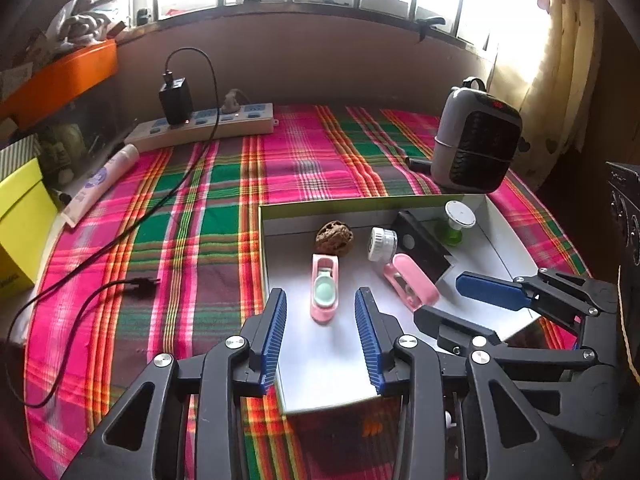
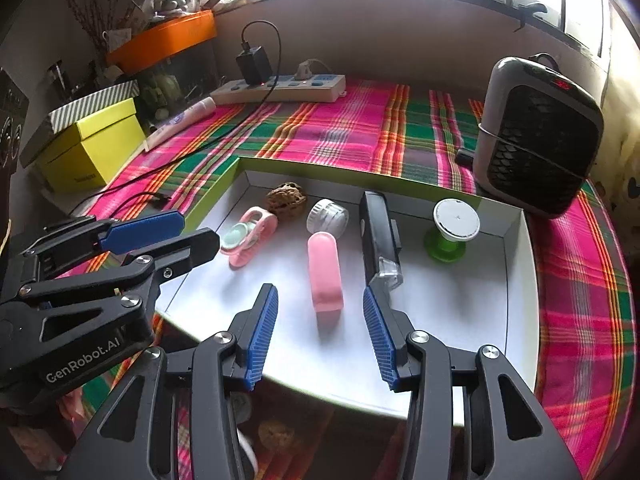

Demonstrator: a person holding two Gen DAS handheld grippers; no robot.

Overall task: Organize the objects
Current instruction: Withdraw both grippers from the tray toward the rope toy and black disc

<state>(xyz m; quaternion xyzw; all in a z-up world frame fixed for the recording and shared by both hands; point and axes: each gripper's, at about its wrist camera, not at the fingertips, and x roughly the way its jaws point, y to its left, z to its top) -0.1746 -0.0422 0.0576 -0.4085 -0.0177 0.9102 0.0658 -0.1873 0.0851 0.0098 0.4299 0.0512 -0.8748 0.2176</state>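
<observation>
Both sets of jaws hang released and empty over the shallow white tray [image 2: 516, 280], the left gripper [image 1: 320, 320] lined up behind the pink-and-mint case [image 1: 325, 294], the right gripper [image 2: 320, 328] behind the pink stapler [image 2: 325, 276], walnut [image 2: 286, 197] lying beyond them.

Behind your work area a white power strip [image 2: 280, 87] lies on the plaid tablecloth [image 2: 340, 132] with a black charger [image 2: 252, 65] plugged into it. To your right stands a small grey heater [image 2: 538, 136]; to your left sit a yellow box [image 2: 94, 148], an orange bin [image 2: 168, 42] and a cream tube [image 1: 100, 184].
</observation>
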